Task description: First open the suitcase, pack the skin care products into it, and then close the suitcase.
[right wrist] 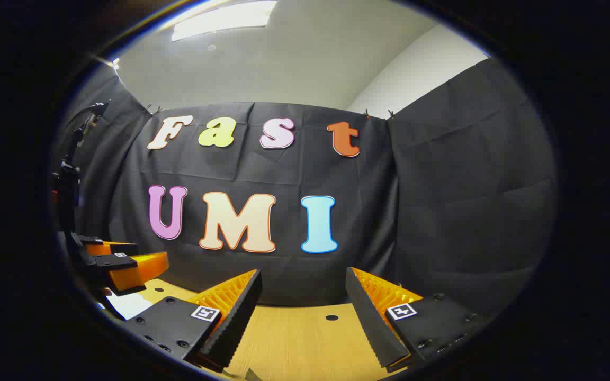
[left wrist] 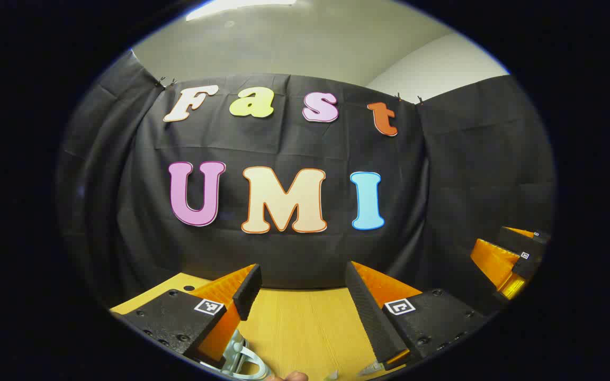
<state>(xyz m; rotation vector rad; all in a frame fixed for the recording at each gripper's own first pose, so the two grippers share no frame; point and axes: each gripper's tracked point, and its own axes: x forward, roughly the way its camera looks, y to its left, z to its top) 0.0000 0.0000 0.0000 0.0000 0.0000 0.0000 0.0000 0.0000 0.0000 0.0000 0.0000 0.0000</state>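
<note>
In the left gripper view, my left gripper [left wrist: 302, 271] is open over the wooden table [left wrist: 305, 328], with nothing between its fingers. A pale grey plastic piece [left wrist: 241, 361] lies at the bottom edge beneath its left finger; what it belongs to is unclear. A fingertip [left wrist: 294, 377] of a person peeks in beside it. My right gripper [left wrist: 491, 242] shows at the far right. In the right gripper view, my right gripper [right wrist: 302, 274] is also open and empty above the table [right wrist: 294, 338]. The left gripper [right wrist: 151, 253] is low on the left.
The black cloth wall [right wrist: 442, 211] closes off the back and right, just behind the table's far edge. A dark stand with cables [right wrist: 69, 164] rises at the left. A white flat item [right wrist: 127, 304] lies on the table under the left gripper. A small hole [right wrist: 331, 317] marks the tabletop.
</note>
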